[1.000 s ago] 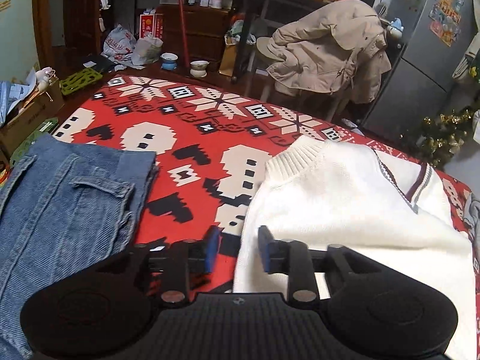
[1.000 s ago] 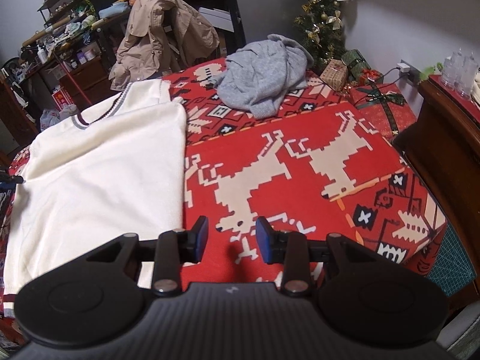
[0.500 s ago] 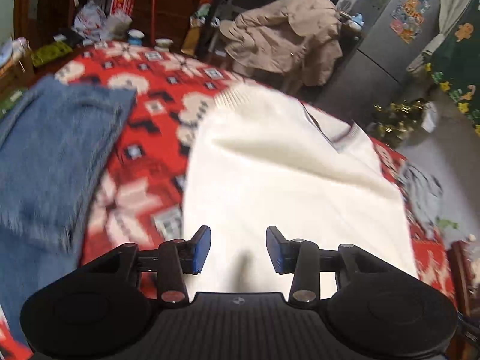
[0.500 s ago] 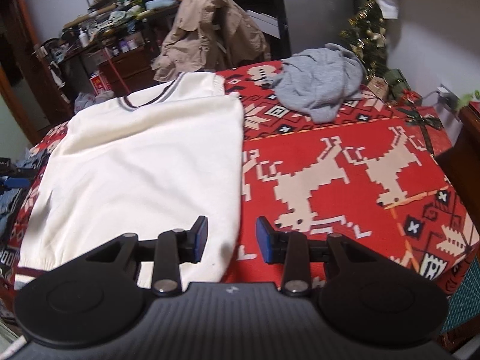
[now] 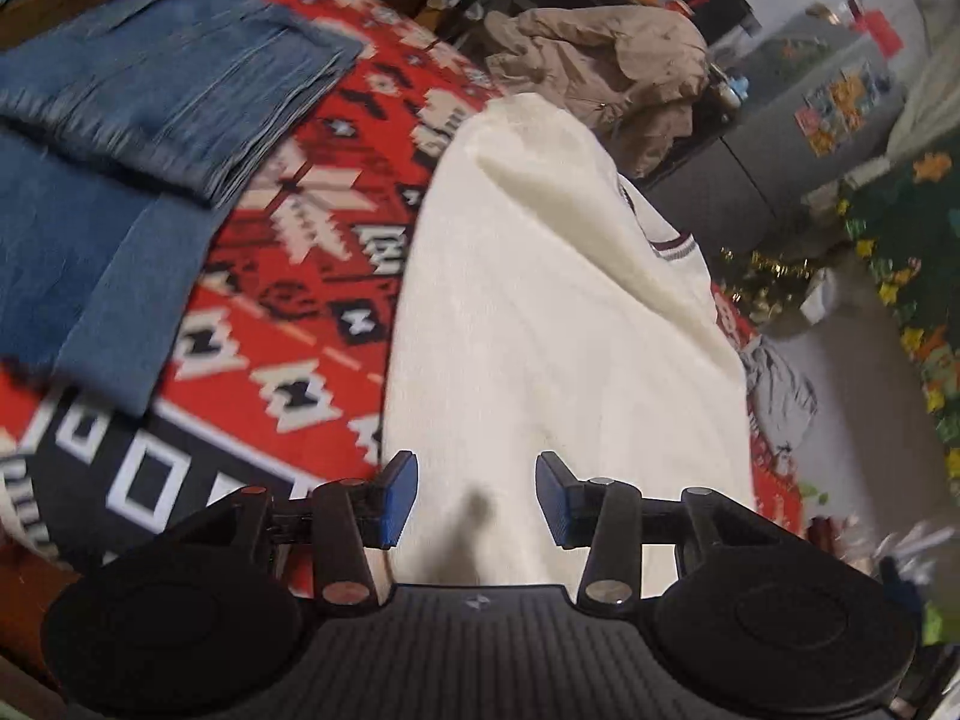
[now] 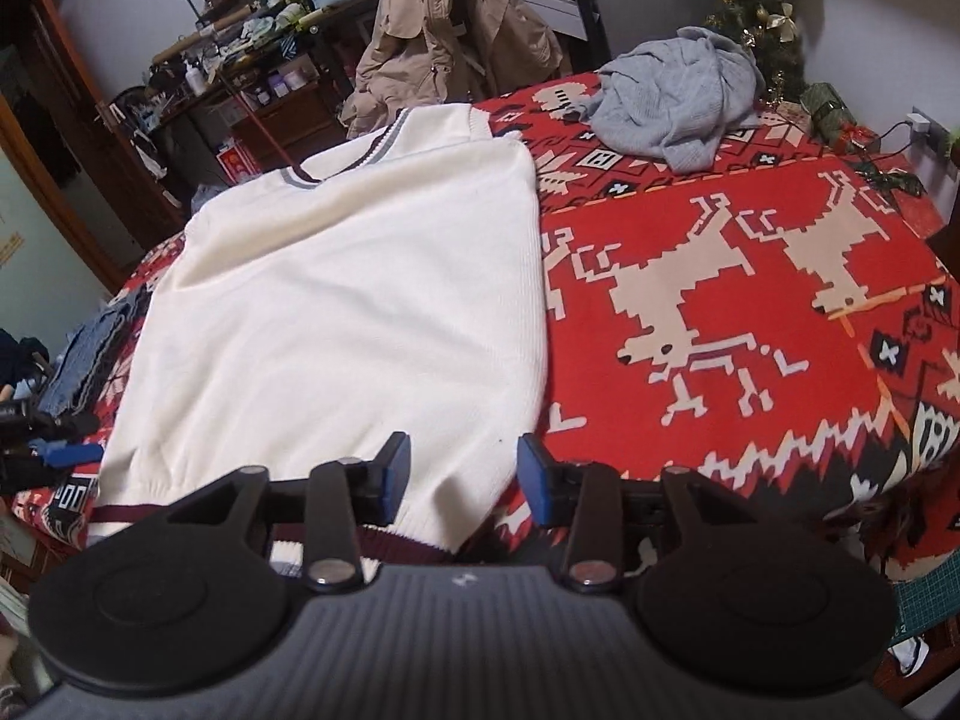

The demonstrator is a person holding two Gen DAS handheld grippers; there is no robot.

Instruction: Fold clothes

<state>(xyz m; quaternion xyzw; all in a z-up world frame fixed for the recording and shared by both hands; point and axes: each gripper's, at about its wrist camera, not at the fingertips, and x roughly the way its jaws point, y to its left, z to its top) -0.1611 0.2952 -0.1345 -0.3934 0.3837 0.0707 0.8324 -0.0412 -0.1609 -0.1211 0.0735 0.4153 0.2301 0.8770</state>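
Observation:
A white knit sweater with a striped V-neck lies flat on the red patterned blanket; it also shows in the left wrist view. My right gripper is open and empty over the sweater's near right hem corner. My left gripper is open and empty above the sweater's near left part; it also shows at the left edge of the right wrist view.
Folded blue jeans lie left of the sweater. A crumpled grey garment lies at the blanket's far right. A beige coat hangs on a chair behind. A dark wooden dresser edge and a small Christmas tree stand at the right.
Both grippers moved toward the sweater's near hem. The left one swung right from the jeans side onto the sweater and opened wider. The right one shifted left from the bare blanket to the hem corner.

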